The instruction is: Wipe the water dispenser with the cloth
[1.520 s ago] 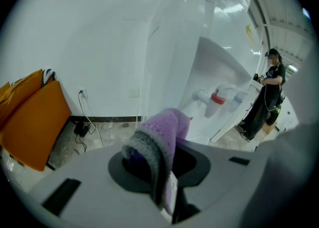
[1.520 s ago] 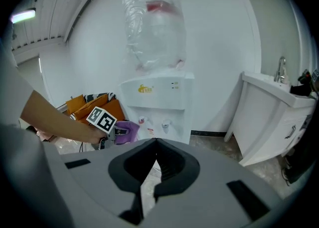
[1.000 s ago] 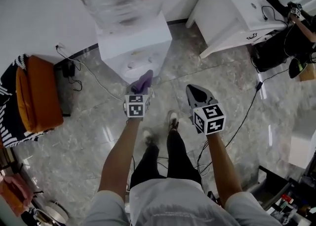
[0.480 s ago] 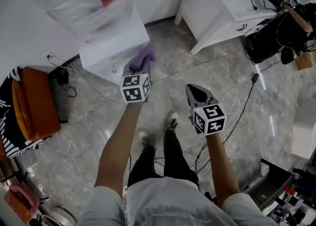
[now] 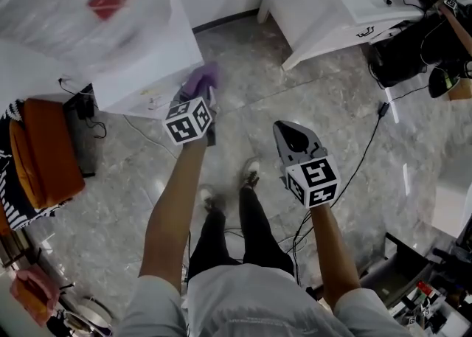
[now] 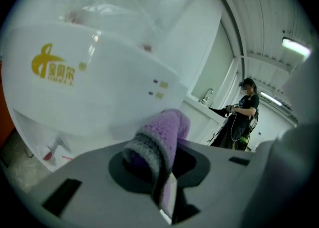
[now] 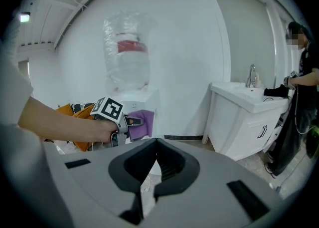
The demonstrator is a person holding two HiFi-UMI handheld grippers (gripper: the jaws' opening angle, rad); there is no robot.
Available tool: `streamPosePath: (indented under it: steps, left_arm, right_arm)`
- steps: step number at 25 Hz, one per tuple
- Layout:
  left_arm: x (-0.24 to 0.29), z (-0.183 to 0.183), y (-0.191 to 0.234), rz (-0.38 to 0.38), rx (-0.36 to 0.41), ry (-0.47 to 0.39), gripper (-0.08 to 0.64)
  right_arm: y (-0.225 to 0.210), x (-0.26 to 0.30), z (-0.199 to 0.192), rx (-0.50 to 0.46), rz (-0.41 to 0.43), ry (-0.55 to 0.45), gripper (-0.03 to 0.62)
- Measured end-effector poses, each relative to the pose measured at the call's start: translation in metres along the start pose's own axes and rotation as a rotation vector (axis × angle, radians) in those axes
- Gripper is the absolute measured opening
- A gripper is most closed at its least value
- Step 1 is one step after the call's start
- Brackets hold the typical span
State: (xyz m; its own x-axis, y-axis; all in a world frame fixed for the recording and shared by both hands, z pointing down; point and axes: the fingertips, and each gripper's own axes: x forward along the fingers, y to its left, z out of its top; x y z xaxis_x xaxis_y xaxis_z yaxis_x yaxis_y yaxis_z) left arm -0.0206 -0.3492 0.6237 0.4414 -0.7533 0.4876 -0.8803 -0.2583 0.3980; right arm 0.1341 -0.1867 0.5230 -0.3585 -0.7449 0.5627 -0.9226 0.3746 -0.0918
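Observation:
The white water dispenser (image 5: 140, 59) stands at the upper left of the head view, with a clear bottle (image 5: 81, 4) on top. My left gripper (image 5: 200, 86) is shut on a purple cloth (image 5: 198, 77) and holds it against the dispenser's front right corner. In the left gripper view the purple cloth (image 6: 162, 139) sticks out between the jaws, right in front of the dispenser's white front (image 6: 94, 92). My right gripper (image 5: 290, 135) hangs over the floor, shut and empty. The right gripper view shows the dispenser (image 7: 135, 97), its bottle (image 7: 127, 52) and the cloth (image 7: 141, 122).
A white vanity cabinet (image 5: 332, 11) stands at the upper right, with a person (image 5: 435, 33) beside it. An orange bag (image 5: 44, 158) lies at the left. Cables (image 5: 361, 166) run over the marble floor. My feet (image 5: 228, 184) stand below the dispenser.
My left gripper has carried the cloth up and leftward against the dispenser's front corner. The head view has shifted, so the dispenser sits further left. The right gripper has barely moved.

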Motion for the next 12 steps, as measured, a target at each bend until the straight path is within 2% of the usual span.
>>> streamPosePath:
  steps: [3, 7, 10, 12]
  left_arm:
    - [0.014, -0.019, 0.011, 0.052, -0.027, 0.039, 0.080]
    - [0.033, -0.040, 0.016, 0.087, 0.005, 0.087, 0.080]
    - [0.045, -0.048, 0.015, 0.115, -0.024, 0.041, 0.078]
    - [0.048, -0.054, 0.017, 0.143, -0.071, 0.006, 0.078]
  right_arm:
    - [-0.008, 0.008, -0.002, -0.003, 0.021, 0.010, 0.014]
    - [-0.022, 0.020, -0.008, -0.011, 0.038, 0.029, 0.014]
    - [-0.034, 0.035, -0.018, 0.007, 0.053, 0.044, 0.014]
    - [-0.043, 0.045, -0.025, 0.022, 0.068, 0.060, 0.014]
